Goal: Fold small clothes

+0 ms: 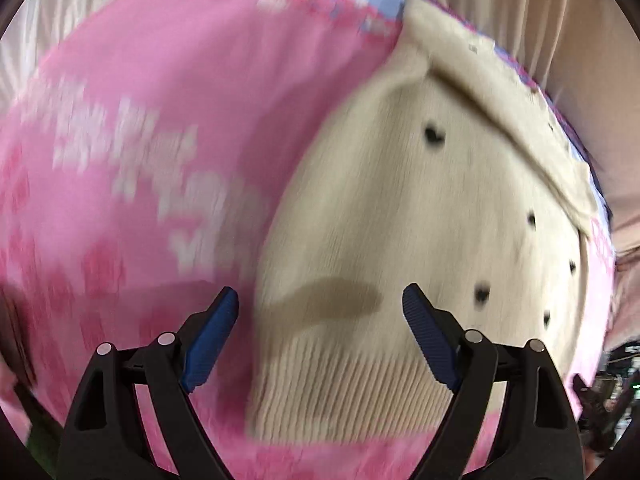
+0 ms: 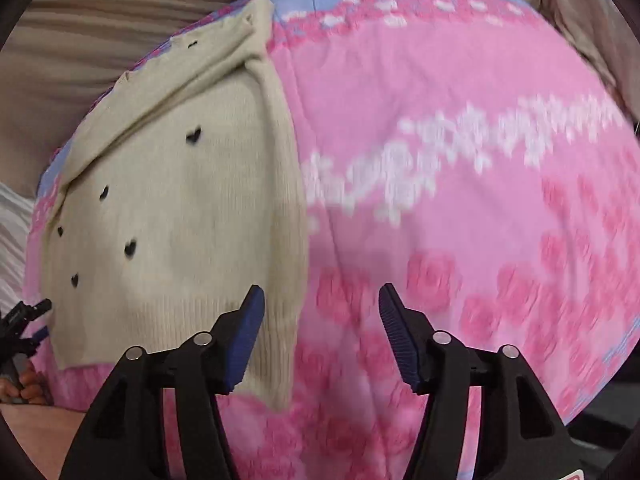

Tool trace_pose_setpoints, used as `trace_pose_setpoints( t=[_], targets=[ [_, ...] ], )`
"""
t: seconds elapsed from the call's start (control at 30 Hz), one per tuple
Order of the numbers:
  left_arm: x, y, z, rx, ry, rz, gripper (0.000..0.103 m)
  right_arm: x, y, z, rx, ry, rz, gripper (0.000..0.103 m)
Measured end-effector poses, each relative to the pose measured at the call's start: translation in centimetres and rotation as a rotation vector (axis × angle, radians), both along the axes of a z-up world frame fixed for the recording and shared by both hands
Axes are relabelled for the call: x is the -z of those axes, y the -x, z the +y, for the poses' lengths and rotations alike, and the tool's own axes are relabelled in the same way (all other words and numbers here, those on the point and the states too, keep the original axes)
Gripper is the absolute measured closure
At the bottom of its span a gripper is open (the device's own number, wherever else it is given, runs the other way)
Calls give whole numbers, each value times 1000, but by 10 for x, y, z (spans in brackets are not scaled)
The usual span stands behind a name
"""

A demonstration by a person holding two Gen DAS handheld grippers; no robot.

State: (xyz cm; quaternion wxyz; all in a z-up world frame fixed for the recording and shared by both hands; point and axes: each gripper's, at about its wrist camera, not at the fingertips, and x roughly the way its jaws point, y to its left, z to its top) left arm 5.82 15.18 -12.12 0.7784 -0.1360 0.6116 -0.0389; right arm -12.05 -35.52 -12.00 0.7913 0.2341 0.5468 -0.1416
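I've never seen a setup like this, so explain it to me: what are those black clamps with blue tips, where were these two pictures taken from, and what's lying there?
Each clamp is a hand-held gripper: a person carries one in each hand, and a wide-angle camera on it looks forward along its two jaws. One picture comes from the left gripper, the other from the right gripper. Both point steeply down. Below them lies a cream sweater with small black hearts, partly folded, on a pink blanket with white and rose patterns. The left jaws stand wide open above the sweater's ribbed hem; the right jaws are open beside its edge, over the blanket. Neither holds anything. The pictures are blurred by motion.
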Motion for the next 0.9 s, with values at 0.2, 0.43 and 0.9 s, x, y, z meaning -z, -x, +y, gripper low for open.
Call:
trace_pose_setpoints(
  t=[0.2,0.43,0.9],
  targets=[
    [2,24,-8,79,-13,-12,21,24,-2,42,-59,-68,-41,38],
    [3,30,-13,39,99,13,64,28,-15,53,-81,-161,-83,92],
    [-42,70,1,15,328,26,93,-34,33,22,-144,-115,-173,97]
  ],
)
